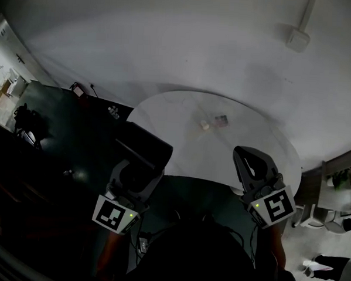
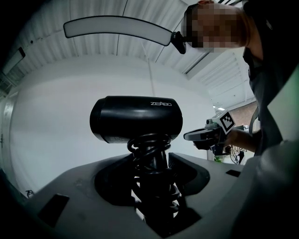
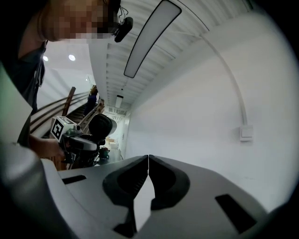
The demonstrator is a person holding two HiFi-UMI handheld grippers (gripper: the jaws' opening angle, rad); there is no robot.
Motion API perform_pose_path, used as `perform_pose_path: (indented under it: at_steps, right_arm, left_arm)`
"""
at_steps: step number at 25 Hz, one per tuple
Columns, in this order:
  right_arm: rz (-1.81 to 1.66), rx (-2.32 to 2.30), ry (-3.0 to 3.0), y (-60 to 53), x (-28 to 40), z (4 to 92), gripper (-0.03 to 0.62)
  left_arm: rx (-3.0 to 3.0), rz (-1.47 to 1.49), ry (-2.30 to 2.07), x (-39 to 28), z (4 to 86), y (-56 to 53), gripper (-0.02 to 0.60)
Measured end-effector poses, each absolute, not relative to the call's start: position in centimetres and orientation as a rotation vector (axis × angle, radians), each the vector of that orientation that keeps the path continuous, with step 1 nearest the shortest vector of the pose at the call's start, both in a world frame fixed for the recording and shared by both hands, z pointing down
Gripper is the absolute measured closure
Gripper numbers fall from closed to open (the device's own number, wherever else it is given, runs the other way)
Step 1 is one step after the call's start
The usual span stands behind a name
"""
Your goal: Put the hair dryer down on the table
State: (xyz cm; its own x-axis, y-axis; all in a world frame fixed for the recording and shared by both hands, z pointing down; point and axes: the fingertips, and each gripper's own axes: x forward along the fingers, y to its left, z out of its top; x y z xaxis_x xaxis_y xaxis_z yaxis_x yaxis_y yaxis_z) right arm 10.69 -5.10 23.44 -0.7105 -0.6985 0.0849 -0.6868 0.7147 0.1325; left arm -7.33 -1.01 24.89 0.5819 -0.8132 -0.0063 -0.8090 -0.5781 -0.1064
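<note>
Because the left gripper (image 2: 152, 175) clamped the hair dryer (image 2: 135, 119) by its cord-wrapped handle, the body stood upright, aloft near the table (image 1: 252, 135) edge; right gripper (image 3: 148, 161) closed, empty.

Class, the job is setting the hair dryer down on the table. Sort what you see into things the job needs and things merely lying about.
Needed: hair dryer; left hand-held gripper, shut on its handle; round white table.
Lying about: small pale object and small dark object, both on the table.
</note>
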Motion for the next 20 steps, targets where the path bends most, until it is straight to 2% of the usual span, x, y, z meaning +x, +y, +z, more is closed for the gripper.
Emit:
perform_pose_path:
  at_steps: [12,20]
  right_arm:
    - [-0.206,1.245,-2.734,-5.4,4.3,22.7,0.586]
    - [-0.151,1.196,-2.694,-7.9,5.4,24.1,0.586]
  left_arm:
    - [-2.75,-0.033,1.276,-13.7,25.4,-2.9,0.364]
    - [-2.743,-0.019,1.312,-12.8,25.5,-4.7,0.364]
